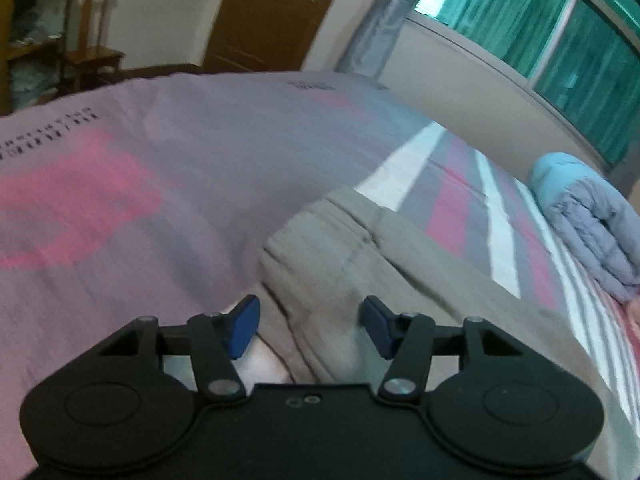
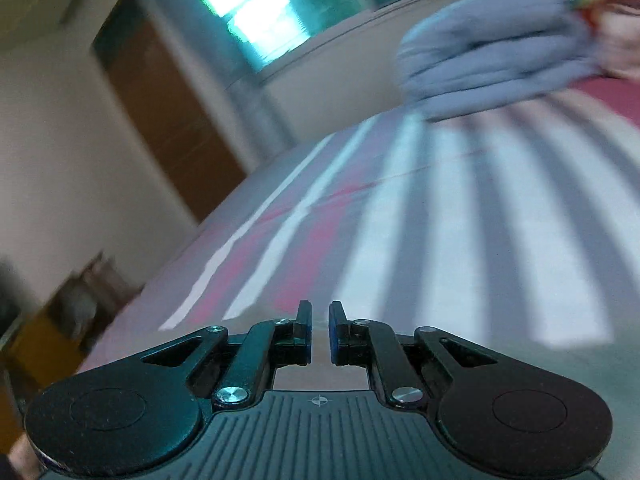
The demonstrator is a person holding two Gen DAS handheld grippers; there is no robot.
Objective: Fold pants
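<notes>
Grey-khaki pants (image 1: 360, 256) lie on the bed in the left wrist view, waistband toward the far side, running under my left gripper. My left gripper (image 1: 308, 314) is open just above the pants, its blue pads apart and empty. My right gripper (image 2: 320, 320) is nearly shut, with a narrow gap between the pads and nothing seen between them. It hangs over the striped bed cover (image 2: 440, 240). The pants do not show in the right wrist view.
The bed cover (image 1: 160, 160) is lilac with pink patches and white, grey and pink stripes. A folded pale blue quilt (image 1: 588, 220) lies at the bed's right edge, also in the right wrist view (image 2: 492, 48). A wooden door (image 1: 272, 12), chair (image 1: 92, 40) and window stand beyond.
</notes>
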